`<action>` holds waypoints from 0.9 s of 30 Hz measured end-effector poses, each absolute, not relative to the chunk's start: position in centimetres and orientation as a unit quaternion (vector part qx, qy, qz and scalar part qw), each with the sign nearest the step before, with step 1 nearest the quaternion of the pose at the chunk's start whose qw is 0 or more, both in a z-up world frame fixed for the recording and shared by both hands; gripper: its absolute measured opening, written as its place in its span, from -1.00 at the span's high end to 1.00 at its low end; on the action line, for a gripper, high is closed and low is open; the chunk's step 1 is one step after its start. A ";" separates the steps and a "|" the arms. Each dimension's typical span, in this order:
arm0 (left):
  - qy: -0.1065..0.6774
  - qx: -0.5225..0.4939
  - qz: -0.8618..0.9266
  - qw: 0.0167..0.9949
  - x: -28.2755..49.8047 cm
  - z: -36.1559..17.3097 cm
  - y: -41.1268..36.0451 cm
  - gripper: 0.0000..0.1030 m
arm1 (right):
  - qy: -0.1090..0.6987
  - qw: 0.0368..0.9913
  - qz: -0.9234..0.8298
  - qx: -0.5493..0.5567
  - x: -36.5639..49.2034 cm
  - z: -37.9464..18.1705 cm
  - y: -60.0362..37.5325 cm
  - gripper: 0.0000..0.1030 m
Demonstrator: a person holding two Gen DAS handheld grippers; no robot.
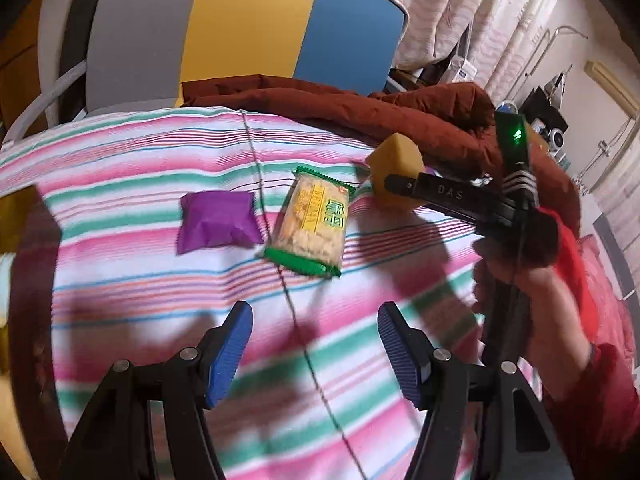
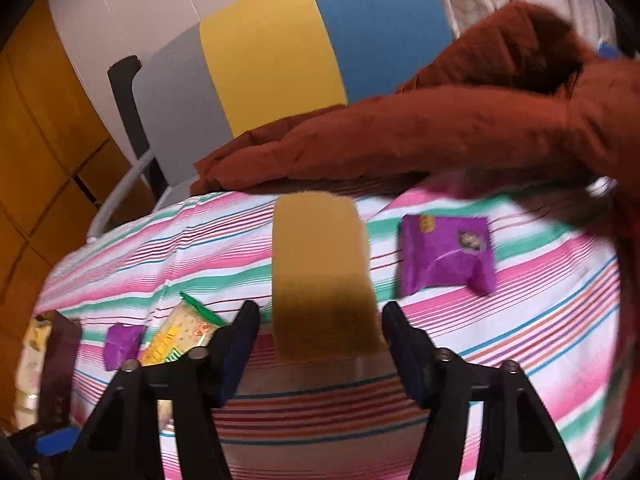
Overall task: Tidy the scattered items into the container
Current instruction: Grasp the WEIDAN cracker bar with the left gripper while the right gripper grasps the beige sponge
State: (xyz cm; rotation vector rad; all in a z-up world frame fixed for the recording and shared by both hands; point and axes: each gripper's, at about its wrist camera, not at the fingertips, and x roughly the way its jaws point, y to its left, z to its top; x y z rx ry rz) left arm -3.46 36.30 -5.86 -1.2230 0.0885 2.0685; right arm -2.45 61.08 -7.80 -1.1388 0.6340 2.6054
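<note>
A yellow sponge [image 2: 322, 276] lies on the striped bedcover [image 2: 520, 320], between my right gripper's [image 2: 318, 328] open jaws with gaps on both sides. In the left wrist view the right gripper [image 1: 390, 184] reaches the sponge [image 1: 394, 160] from the right. A purple packet [image 1: 218, 222] and a green-edged cracker pack [image 1: 310, 226] lie ahead of my open, empty left gripper [image 1: 314, 332]. A second purple packet [image 2: 446, 252] lies right of the sponge. The cracker pack [image 2: 180, 332] and the small purple packet [image 2: 120, 344] show at the left.
A brown-red quilted jacket [image 1: 360, 108] lies along the far side of the bed. A grey, yellow and blue headboard [image 1: 248, 24] stands behind it. A dark box edge [image 1: 24, 216] shows at the far left. Curtains hang at the back right.
</note>
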 end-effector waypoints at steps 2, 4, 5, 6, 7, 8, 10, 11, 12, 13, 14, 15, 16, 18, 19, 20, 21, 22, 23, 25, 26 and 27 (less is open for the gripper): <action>0.047 -0.469 0.804 0.364 -3.8 -6.0 37.4 -0.28 | 0.215 0.111 0.886 -0.397 -2.5 -7.6 61.0 0.02; 0.062 -0.464 0.805 0.364 -4.3 -6.2 38.7 -0.28 | 0.231 0.105 0.883 -0.395 -2.4 -7.3 61.1 0.03; 0.069 -0.463 0.803 0.368 -4.7 -6.3 39.4 -0.28 | 0.243 0.100 0.882 -0.392 -2.3 -7.0 61.2 0.03; 0.080 -0.461 0.803 0.369 -5.0 -6.4 40.2 -0.28 | 0.247 0.098 0.881 -0.391 -2.3 -6.9 61.2 0.03; 0.085 -0.460 0.803 0.369 -5.3 -6.5 40.5 -0.28 | 0.247 0.098 0.880 -0.393 -2.3 -6.6 61.1 0.03; 0.091 -0.457 0.802 0.374 -5.6 -6.7 41.1 -0.28 | 0.243 0.101 0.880 -0.395 -2.3 -6.5 60.9 0.03; 0.108 -0.452 0.800 0.378 -6.1 -7.0 42.1 -0.28 | 0.237 0.106 0.881 -0.396 -2.2 -6.2 60.8 0.03; 0.120 -0.445 0.802 0.379 -6.4 -7.1 42.6 -0.28 | 0.236 0.106 0.881 -0.395 -2.2 -6.1 60.9 0.03; 0.134 -0.440 0.802 0.381 -6.7 -7.3 43.2 -0.28 | 0.235 0.107 0.882 -0.394 -2.2 -6.0 60.9 0.03; 0.143 -0.439 0.801 0.381 -7.0 -7.5 43.6 -0.27 | 0.235 0.107 0.882 -0.394 -2.2 -6.0 61.0 0.03; 0.150 -0.440 0.801 0.377 -7.4 -7.8 43.9 -0.27 | 0.236 0.107 0.882 -0.393 -2.1 -6.0 61.0 0.03; 0.151 -0.445 0.798 0.377 -7.7 -8.2 44.1 -0.26 | 0.237 0.108 0.882 -0.393 -2.1 -5.9 61.2 0.03; 0.148 -0.452 0.794 0.379 -8.0 -8.6 44.3 -0.25 | 0.240 0.107 0.881 -0.392 -2.1 -6.0 61.2 0.03; 0.137 -0.444 0.798 0.385 -8.2 -8.9 44.3 -0.25 | 0.244 0.106 0.881 -0.392 -2.1 -6.0 61.4 0.03; 0.132 -0.442 0.799 0.387 -8.3 -9.0 44.2 -0.25 | 0.245 0.105 0.881 -0.391 -2.0 -6.0 61.4 0.03; 0.124 -0.440 0.801 0.386 -8.3 -9.1 44.1 -0.25 | 0.247 0.104 0.881 -0.389 -2.0 -5.9 61.4 0.03; 0.120 -0.436 0.804 0.386 -8.2 -9.1 43.9 -0.25 | 0.248 0.103 0.882 -0.388 -2.0 -5.8 61.5 0.03; 0.118 -0.431 0.810 0.380 -8.0 -9.1 43.8 -0.19 | 0.250 0.102 0.882 -0.386 -2.0 -5.8 61.6 0.03; 0.124 -0.425 0.815 0.374 -7.8 -9.1 43.8 -0.13 | 0.251 0.101 0.882 -0.386 -1.9 -5.7 61.6 0.03; 0.144 -0.408 0.823 0.368 -7.3 -9.2 43.9 0.00 | 0.253 0.101 0.881 -0.386 -2.0 -5.7 61.6 0.03; 0.151 -0.400 0.825 0.370 -6.9 -9.3 43.9 0.03 | 0.254 0.101 0.881 -0.386 -1.9 -5.8 61.6 0.03; 0.159 -0.390 0.827 0.373 -6.6 -9.4 43.9 0.05 | 0.254 0.101 0.881 -0.386 -1.9 -5.8 61.6 0.03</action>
